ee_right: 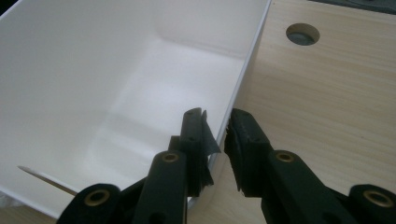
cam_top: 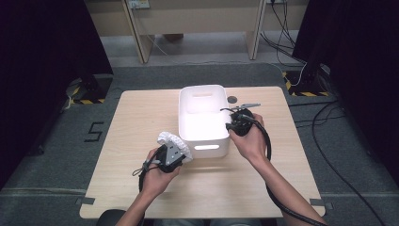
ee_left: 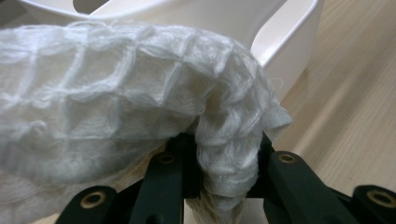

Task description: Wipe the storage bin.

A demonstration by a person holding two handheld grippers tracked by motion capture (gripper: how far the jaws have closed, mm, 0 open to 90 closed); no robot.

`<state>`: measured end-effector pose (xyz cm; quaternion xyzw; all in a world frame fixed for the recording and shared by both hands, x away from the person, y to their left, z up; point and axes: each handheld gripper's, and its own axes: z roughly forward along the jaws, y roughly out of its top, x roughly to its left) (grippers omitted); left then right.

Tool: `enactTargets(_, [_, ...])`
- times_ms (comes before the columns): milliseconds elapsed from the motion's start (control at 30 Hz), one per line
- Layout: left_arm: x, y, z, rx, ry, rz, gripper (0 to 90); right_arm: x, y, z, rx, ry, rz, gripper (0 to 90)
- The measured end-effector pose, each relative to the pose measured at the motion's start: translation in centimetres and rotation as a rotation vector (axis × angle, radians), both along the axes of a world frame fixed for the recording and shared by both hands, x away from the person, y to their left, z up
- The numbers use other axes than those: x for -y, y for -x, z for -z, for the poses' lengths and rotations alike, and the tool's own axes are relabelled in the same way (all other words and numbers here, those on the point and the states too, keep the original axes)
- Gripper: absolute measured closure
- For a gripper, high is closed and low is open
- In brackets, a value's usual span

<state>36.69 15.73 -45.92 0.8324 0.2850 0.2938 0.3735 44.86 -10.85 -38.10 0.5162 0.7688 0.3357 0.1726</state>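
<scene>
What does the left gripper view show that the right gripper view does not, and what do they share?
Left gripper view: the white knitted cloth pinched between the left gripper jaws. Right gripper view: the right gripper jaws astride the bin's side wall, one inside and one outside, the bin's bare inside, and a round hole in the table. Both: the white bin and the wooden tabletop.

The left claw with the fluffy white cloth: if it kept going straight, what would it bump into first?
Probably the white bin. The left claw, shut on the white cloth, points at its near corner, with little table between, though depth is hard to judge.
</scene>
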Motion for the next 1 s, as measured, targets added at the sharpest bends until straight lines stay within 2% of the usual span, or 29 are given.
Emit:
enactTargets(400, [0.3,-0.4,1.4,-0.015,-0.056,-0.012,73.9,0.0,0.0,0.0,0.002,0.000,0.001,76.1])
enactTargets(533, [0.4,-0.5,1.8,-0.021,-0.057,-0.017,73.9,-0.1,0.0,0.0,0.003,0.000,0.002,76.1])
enactTargets(800, [0.7,-0.7,2.8,-0.046,-0.095,-0.017,73.9,-0.1,0.0,0.1,0.002,-0.001,0.001,76.0])
enactTargets(1000, [0.8,-1.1,3.7,-0.087,-0.108,-0.015,73.9,-0.1,0.0,0.1,0.005,0.005,-0.002,75.2])
